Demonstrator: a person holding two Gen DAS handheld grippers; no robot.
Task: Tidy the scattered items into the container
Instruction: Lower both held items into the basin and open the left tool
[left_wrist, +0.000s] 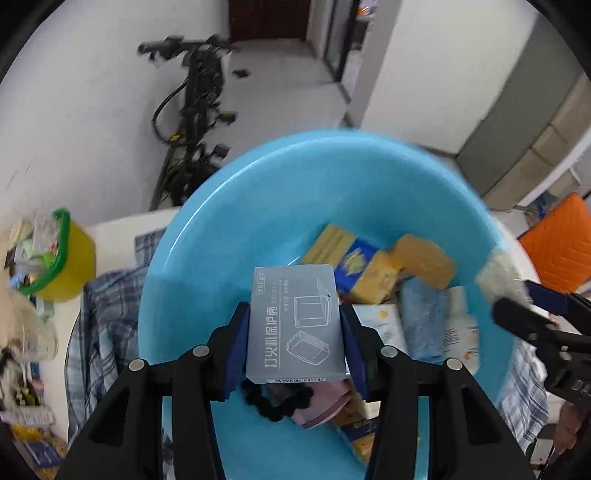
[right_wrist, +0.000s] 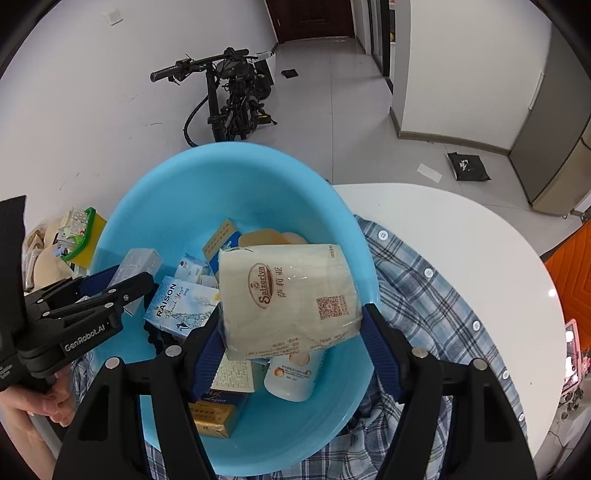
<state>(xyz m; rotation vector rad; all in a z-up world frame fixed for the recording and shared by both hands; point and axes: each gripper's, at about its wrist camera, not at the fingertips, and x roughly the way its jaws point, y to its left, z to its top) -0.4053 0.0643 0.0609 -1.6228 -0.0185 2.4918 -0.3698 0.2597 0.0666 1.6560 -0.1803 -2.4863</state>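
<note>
Jaws clamped: a grey lighter-case box (left_wrist: 297, 325) is gripped by the left gripper (left_wrist: 295, 343), a Saizeriya tissue pack (right_wrist: 291, 299) by the right gripper (right_wrist: 291, 350) (both above the blue basin (right_wrist: 177, 192)).

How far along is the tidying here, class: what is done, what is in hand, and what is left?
Done: several boxes, sponges and a bottle already lie in the blue basin. In hand: the left gripper holds a grey box and the right gripper a wrapped tissue pack, both over the basin. Left: releasing both.
</note>
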